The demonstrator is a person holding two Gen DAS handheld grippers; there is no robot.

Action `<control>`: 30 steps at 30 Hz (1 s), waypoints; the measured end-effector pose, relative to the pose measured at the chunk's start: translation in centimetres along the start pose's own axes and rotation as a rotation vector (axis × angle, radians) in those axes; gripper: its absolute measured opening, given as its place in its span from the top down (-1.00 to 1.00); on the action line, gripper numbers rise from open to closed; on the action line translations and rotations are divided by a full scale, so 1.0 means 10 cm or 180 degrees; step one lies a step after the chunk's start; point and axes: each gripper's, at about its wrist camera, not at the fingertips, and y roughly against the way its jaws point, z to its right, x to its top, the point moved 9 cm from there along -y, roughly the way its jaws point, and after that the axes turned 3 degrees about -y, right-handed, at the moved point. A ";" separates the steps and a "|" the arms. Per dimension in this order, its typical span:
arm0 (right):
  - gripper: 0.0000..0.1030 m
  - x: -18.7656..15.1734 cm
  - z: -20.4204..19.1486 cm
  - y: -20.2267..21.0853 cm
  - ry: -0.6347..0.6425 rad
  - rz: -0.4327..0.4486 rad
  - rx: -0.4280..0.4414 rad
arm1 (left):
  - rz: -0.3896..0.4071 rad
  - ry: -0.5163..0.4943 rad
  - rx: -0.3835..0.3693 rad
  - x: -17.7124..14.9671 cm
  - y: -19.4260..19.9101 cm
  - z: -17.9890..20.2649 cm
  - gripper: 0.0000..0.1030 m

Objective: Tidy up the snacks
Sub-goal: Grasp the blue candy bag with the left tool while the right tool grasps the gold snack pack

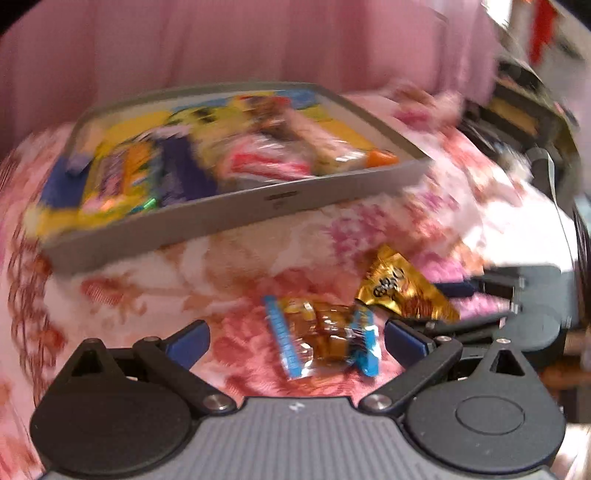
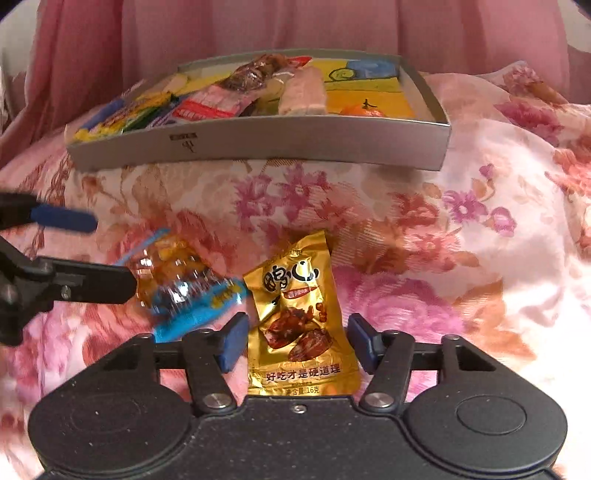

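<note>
A grey cardboard tray (image 2: 258, 144) is seen resting on a pink floral bedspread (image 2: 461, 229), filled with assorted snack packets (image 2: 221, 105); a pink curtain (image 2: 295, 26) hangs behind it. Nearer the cameras, two loose snacks lie on the bedspread: a gold foil packet (image 2: 299, 321) printed with Chinese characters, and just beside it, on its left, a clear packet with blue ends (image 1: 321, 338) holding amber-coloured sweets. The right tool (image 2: 295, 341) is held wide open, its blue-padded fingers (image 2: 234, 341) set either side of the gold foil packet without touching it (the packet's lower edge is hidden under the tool's body). The left tool (image 1: 295, 341) is likewise spread wide; the blue-ended packet is framed between its fingers (image 1: 188, 341), and nothing is gripped. In the right wrist view the left tool's fingers are seen reaching in from the left, one above and one beside that packet; whether contact is made cannot be told, since the view is blurred.
</note>
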 end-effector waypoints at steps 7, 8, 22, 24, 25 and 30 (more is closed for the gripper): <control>-0.18 -0.10 0.13 0.12 0.0196 -0.0200 0.0170 | -0.0175 -0.1351 -0.0181 0.06 -0.15 0.44 -0.99; -0.19 -0.10 0.15 0.12 0.0174 -0.0211 0.0210 | -0.0222 -0.1463 -0.0239 0.07 -0.19 0.48 -0.99; -0.03 -0.01 0.09 0.06 0.0284 -0.0096 0.0281 | -0.0981 -0.1570 -0.0752 0.01 -0.64 0.55 -0.98; 0.04 0.01 0.12 0.07 0.0215 -0.0105 0.0278 | -0.1045 -0.1356 -0.0774 -0.01 -0.61 0.52 -0.97; 0.06 0.01 0.13 0.08 0.0183 -0.0122 0.0284 | -0.1080 -0.1291 -0.0769 -0.03 -0.59 0.50 -0.96; 0.08 -0.05 0.14 0.14 0.0174 -0.0182 0.0232 | -0.1142 -0.1173 -0.0677 -0.21 -0.43 0.50 -0.93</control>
